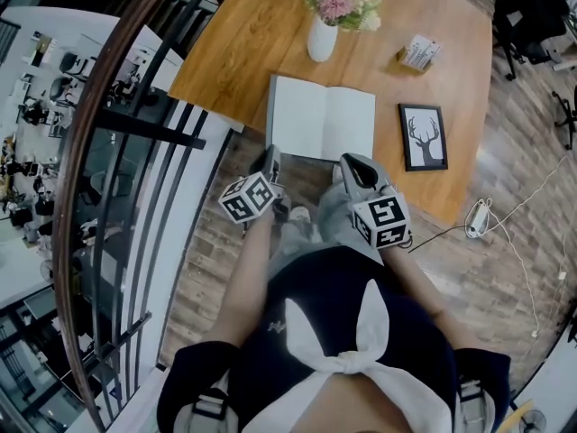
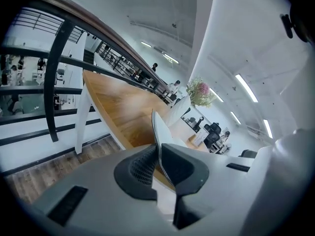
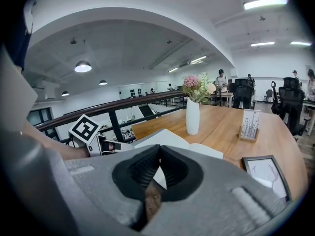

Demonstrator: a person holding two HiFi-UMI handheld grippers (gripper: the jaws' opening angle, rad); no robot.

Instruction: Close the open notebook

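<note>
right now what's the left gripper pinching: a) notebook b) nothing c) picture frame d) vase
A: in the left gripper view, the left gripper has its jaws closed on a thin edge of the notebook.

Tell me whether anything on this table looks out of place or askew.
Only the open notebook: its left cover is pinched in the left hand-held gripper and tilted up off the table, while the right half lies flat. The vase stands upright; nothing is spilled.
</note>
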